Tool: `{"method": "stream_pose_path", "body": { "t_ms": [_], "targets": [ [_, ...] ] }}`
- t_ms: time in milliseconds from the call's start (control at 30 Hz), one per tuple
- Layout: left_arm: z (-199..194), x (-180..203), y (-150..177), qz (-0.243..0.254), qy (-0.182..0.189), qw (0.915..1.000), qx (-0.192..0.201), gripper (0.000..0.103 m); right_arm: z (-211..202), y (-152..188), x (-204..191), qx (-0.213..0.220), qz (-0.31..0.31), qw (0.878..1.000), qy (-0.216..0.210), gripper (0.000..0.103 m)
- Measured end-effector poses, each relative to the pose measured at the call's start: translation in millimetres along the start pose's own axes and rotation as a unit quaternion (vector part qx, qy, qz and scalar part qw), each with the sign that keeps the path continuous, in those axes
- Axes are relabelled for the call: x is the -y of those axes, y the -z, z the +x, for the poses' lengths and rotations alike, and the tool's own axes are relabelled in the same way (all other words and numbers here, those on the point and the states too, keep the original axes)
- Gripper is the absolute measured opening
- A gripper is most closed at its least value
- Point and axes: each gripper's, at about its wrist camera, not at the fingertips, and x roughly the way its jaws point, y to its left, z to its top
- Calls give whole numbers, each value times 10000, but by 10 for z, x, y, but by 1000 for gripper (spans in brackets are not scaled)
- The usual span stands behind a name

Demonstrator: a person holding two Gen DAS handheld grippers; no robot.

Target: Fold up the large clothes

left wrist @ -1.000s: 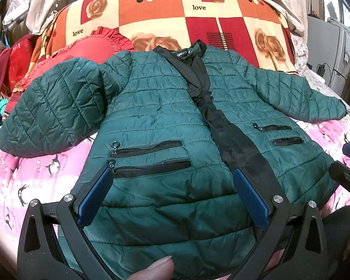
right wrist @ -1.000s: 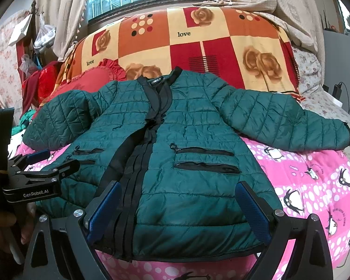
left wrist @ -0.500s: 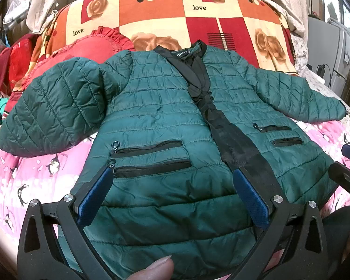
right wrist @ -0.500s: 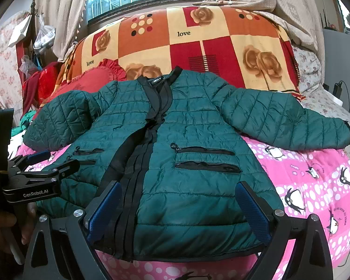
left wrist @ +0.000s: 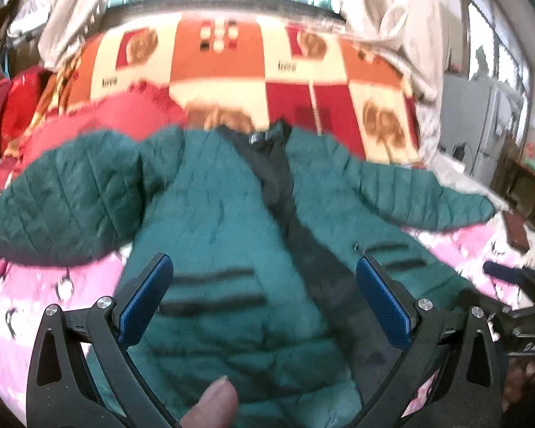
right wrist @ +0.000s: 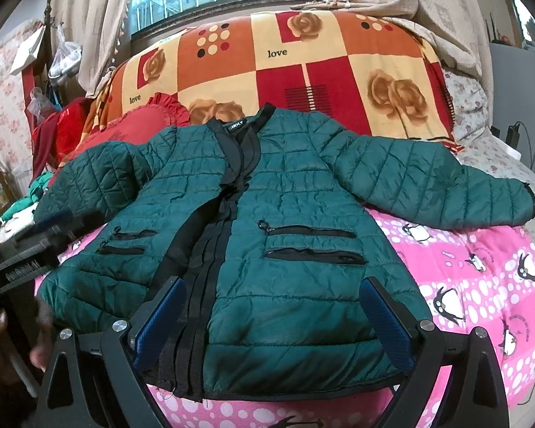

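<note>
Readable text: "love" printed twice on the blanket [right wrist: 303, 71] at the far side, plus a small neck label in the jacket [right wrist: 253, 214] collar, letters look like "HOLY" but the first character is unclear. The left gripper body seen from the right wrist view carries a white logo, too blurred to read; the right gripper body seen at the right edge of the left view shows "DAS"-like letters, partial. Jacket is a dark green quilted puffer, grid stitching, black front band and collar, two black zip pockets per side with small ring pulls; it lies front up and spread flat on the pink bedsheet [right wrist: 481, 278], which has a penguin and white dot print. Collar far, hem near, both sleeves out to the sides. Blanket is a red, orange and cream patchwork with rose and dot prints, draped over the far part of the bed. Red frilled cushion [right wrist: 139, 125] sits at far left, just behind the left sleeve. Beige curtains [right wrist: 100, 18] and a window behind that. Clutter of red and green cloth at far left. Left gripper [left wrist: 264, 299] is spread wide, blue ribbed pads, hovering over the near hem with nothing between the fingers; left view is motion-blurred, and a fingertip [left wrist: 210, 406] pokes in at the bottom edge. Right gripper [right wrist: 273, 321] is also spread wide, over the near hem on the right half, gripping nothing. Nothing lies on top of the jacket.
</note>
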Motion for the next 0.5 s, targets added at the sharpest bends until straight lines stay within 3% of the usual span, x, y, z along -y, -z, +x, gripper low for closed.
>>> {"method": "stream_pose_path", "body": {
  "t_ms": [200, 500],
  "targets": [
    [170, -91, -55, -329, -125, 9962, -796, 103, -28, 16, 8, 50, 95, 9999, -32, 97],
    [124, -266, -17, -856, 315, 9933, -705, 103, -66, 13, -15, 159, 174, 9996, -171, 97]
  ]
}}
